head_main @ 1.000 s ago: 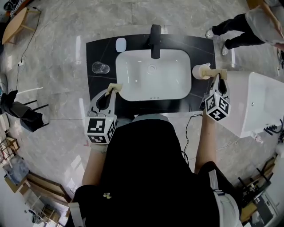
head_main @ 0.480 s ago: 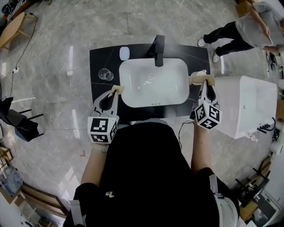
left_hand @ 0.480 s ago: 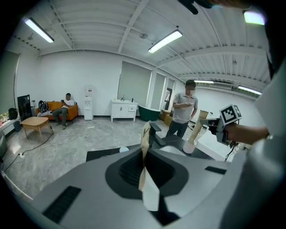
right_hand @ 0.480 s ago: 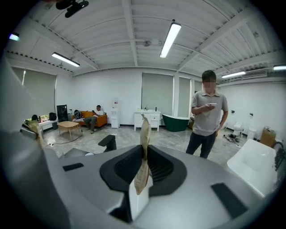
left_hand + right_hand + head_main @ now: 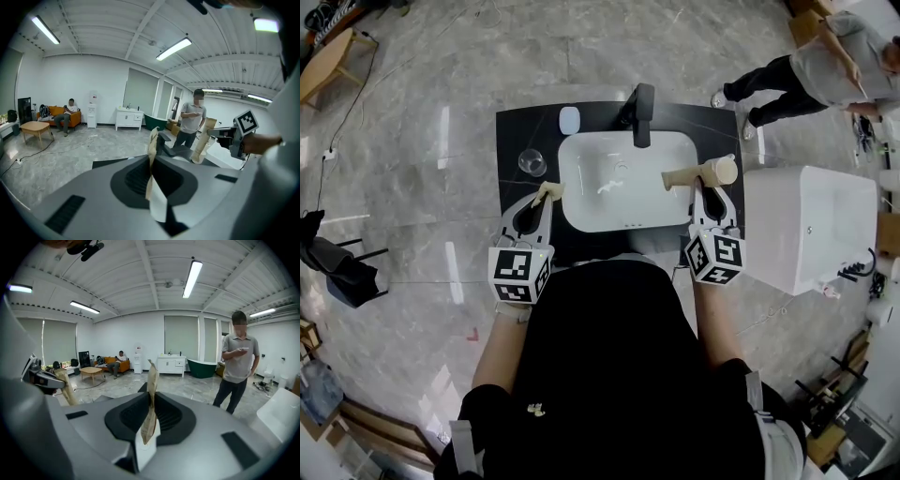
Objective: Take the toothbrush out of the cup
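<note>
Standing just right of the sink [image 5: 619, 202], the pale cup [image 5: 727, 170] seems to hold the toothbrush [image 5: 675, 179], a beige bar leaning toward the sink. Both the right gripper [image 5: 152, 366] and the left gripper [image 5: 152, 136] have fingers pressed together, empty. Arriving unspread, the right one could tip the cup over.
</note>
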`<state>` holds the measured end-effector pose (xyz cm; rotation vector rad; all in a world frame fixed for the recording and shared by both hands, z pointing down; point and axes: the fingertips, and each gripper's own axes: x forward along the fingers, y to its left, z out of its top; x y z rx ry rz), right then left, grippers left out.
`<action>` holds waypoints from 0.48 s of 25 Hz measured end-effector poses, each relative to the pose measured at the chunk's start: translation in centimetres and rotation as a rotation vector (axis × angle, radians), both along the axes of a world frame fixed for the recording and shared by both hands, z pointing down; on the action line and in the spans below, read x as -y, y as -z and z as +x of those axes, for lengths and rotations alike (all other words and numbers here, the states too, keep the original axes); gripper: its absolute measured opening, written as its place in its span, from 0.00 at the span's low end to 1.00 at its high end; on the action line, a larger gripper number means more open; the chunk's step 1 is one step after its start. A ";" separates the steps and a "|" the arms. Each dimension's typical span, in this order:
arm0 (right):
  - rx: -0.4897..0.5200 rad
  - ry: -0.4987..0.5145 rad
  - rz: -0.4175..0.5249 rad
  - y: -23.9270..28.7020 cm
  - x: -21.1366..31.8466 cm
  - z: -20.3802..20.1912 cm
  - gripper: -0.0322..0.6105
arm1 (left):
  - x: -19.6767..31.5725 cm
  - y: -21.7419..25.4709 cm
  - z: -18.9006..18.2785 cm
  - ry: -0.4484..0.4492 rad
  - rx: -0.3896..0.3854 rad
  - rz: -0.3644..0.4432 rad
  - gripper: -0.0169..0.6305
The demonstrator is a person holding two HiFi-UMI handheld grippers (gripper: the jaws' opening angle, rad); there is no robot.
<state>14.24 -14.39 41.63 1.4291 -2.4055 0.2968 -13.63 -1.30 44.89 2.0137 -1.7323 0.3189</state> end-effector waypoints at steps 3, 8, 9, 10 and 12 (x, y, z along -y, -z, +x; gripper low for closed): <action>0.014 0.060 -0.015 -0.3 -1.5 -2.4 0.14 | -0.2 0.1 -0.3 -0.007 0.002 0.009 0.07; 0.024 0.156 -0.042 -0.8 -3.7 -6.1 0.14 | -0.1 0.3 -0.6 -0.012 0.003 0.018 0.07; 0.029 0.173 -0.048 -0.8 -4.2 -6.8 0.14 | -0.1 0.3 -0.6 -0.012 0.003 0.018 0.07; 0.032 0.192 -0.051 -0.8 -4.6 -7.4 0.14 | -0.1 0.3 -0.5 -0.014 0.003 0.017 0.07; 0.034 0.233 -0.051 -0.9 -5.3 -8.6 0.14 | -0.1 0.2 -0.3 -0.019 0.003 0.017 0.07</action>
